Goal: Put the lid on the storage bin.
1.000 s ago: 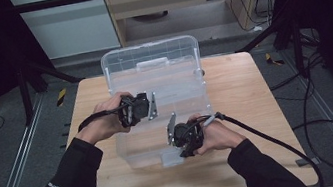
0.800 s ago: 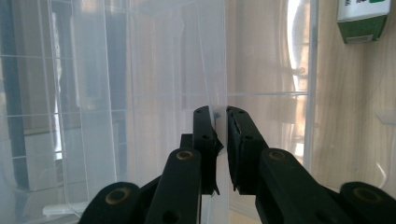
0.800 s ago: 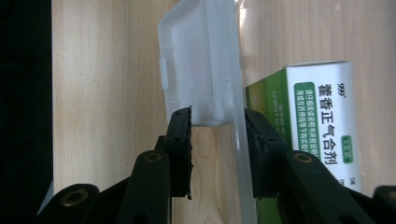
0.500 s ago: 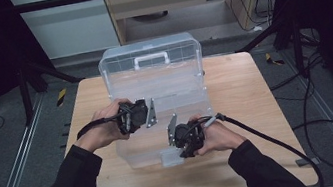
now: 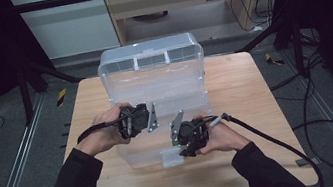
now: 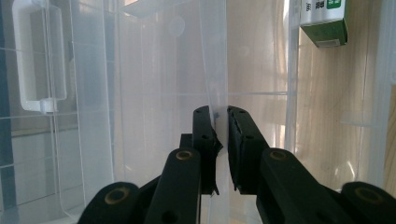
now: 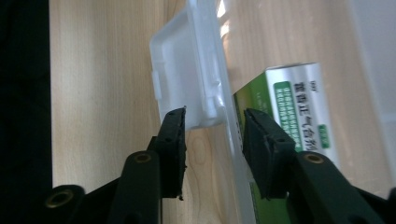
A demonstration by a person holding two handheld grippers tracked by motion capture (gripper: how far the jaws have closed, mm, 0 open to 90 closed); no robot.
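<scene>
table (image 5: 255, 89) – light wood, big clear box (image 5: 152, 83) stood in the middle, lid up at the back | left gripper (image 6: 220, 122) – jaws nearly closed, thin clear wall pinched between them | right gripper (image 7: 214, 122) – jaws partly open around the front wall and white latch (image 7: 187, 70), not squeezing | green-and-white carton (image 7: 299, 102) lay inside the box

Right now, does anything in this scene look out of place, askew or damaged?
Nothing stands out. The clear plastic box sits open on the table, undamaged, and the green-and-white carton lies inside it.
</scene>
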